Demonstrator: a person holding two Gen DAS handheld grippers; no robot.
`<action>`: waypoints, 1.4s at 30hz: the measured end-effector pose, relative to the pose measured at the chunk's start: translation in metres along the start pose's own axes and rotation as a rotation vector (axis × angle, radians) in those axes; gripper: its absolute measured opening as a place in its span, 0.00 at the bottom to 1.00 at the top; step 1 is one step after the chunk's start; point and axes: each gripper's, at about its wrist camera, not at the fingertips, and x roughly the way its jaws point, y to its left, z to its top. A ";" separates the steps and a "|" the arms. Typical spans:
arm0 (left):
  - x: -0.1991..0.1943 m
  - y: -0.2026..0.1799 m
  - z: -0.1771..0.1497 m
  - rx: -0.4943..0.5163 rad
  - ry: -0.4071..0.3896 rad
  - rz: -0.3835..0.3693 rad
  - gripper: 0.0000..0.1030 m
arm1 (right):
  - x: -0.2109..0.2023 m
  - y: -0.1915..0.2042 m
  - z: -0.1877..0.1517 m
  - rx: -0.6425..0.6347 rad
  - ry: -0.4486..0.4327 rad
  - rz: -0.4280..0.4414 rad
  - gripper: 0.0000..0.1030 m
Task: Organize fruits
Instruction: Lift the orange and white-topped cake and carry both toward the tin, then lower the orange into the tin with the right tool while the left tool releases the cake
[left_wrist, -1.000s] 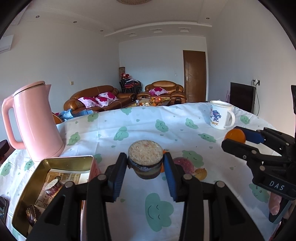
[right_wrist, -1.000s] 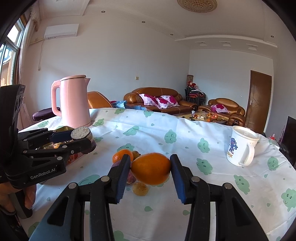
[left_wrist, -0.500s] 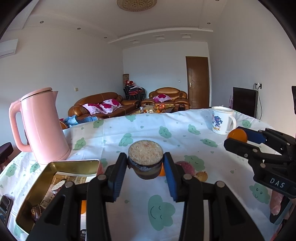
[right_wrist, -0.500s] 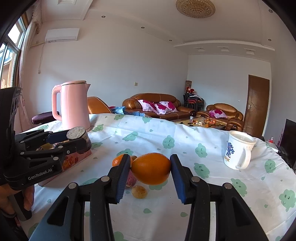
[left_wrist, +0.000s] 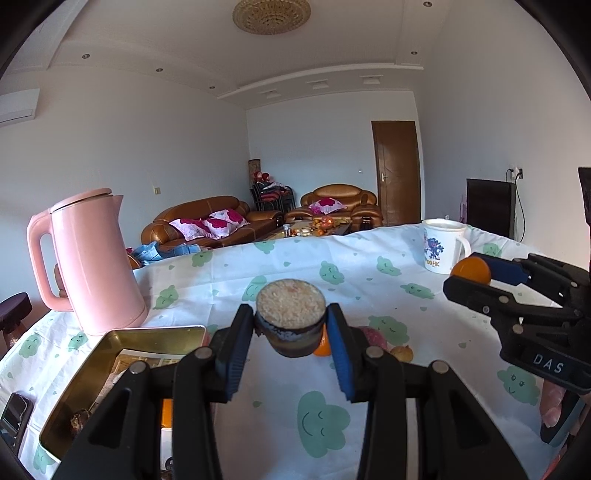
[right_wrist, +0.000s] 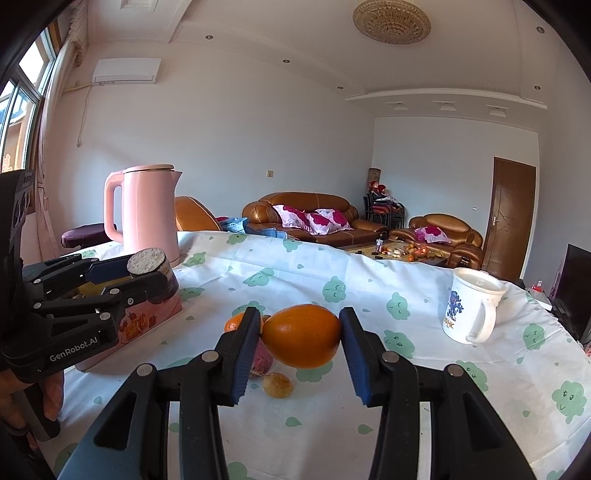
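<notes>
**pinkkettle_fan:** So, biggest risk here? Both grippers are loaded and held up off the surface (right_wrist: 406, 295). The right gripper (right_wrist: 301, 338) is clamped on an orange (right_wrist: 302, 335), but only at its two ends, and the skin is smooth and round. If it tilts on the way, I'd guess the orange rolls out.

**tinbox_tom:** Agreed. The left gripper (left_wrist: 290, 326) is squeezed on that cut chunk of dark-skinned fruit (left_wrist: 290, 317), flat pale face up. Looks steadier, but it's pinched low on the pads.

**pinkkettle_fan:** The gold tin (left_wrist: 122, 369) sits down to the left, beside the pink kettle (left_wrist: 92, 258). Probably the drop spot. Overshoot and it clips the rim.

**tinbox_tom:** Pose-wise, both grippers are level, pointing across the surface, side by side. The leftover fruit pile (right_wrist: 271, 363) sits under the orange.
</notes>
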 end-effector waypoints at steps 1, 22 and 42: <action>0.000 0.000 0.000 -0.001 0.000 0.000 0.41 | 0.000 0.002 0.000 -0.010 -0.001 -0.002 0.45; -0.005 0.021 -0.003 -0.037 0.027 0.029 0.41 | 0.013 0.034 0.018 -0.078 0.016 0.070 0.45; -0.019 0.072 -0.005 -0.108 0.036 0.117 0.41 | 0.037 0.091 0.043 -0.131 0.038 0.213 0.45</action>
